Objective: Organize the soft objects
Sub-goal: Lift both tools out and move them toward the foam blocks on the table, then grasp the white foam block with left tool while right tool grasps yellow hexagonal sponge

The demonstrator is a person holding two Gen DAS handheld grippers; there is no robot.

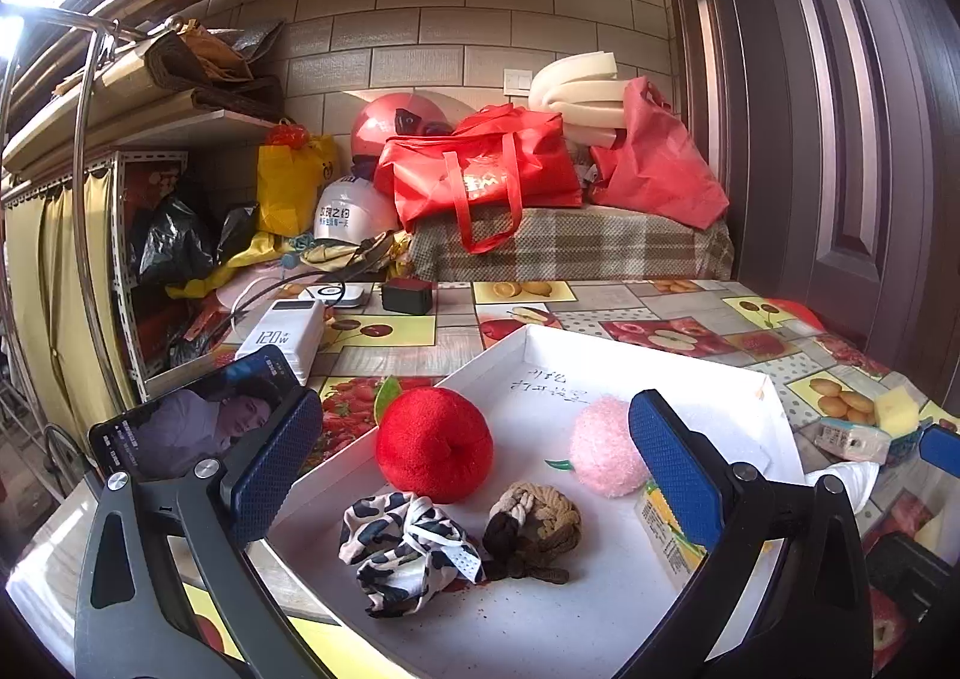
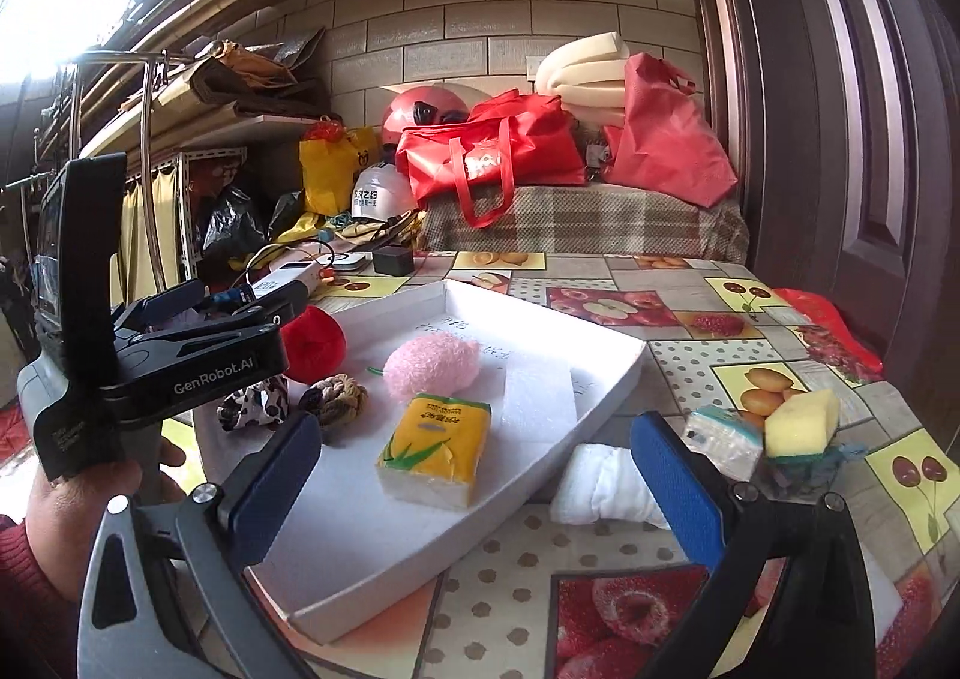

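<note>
- The left gripper (image 1: 477, 493) is hanging over the near part of the white tray (image 1: 660, 367), and its blue fingers (image 1: 276, 475) are sitting wide apart with nothing between them.
- The right gripper (image 2: 474, 490) is hanging over the near right edge of the tray, and its fingers (image 2: 675, 490) are also standing wide apart and holding nothing.
- Soft things are lying in the tray: a red ball (image 1: 435, 442), a pink fluffy ball (image 1: 603, 446), a spotted scrunchie (image 1: 408, 553), a brown rope knot (image 1: 534, 526) and a yellow tissue pack (image 2: 433, 448).
- A white rolled cloth (image 2: 606, 484) is lying on the desk (image 2: 660, 373), just outside the tray, near the right fingers.
- A yellow sponge (image 2: 801, 421) and a small tissue pack (image 2: 717, 439) are sitting to the right, still outside the tray.
- A phone (image 1: 198, 415) is leaning at the tray's left side, behind the left finger.
</note>
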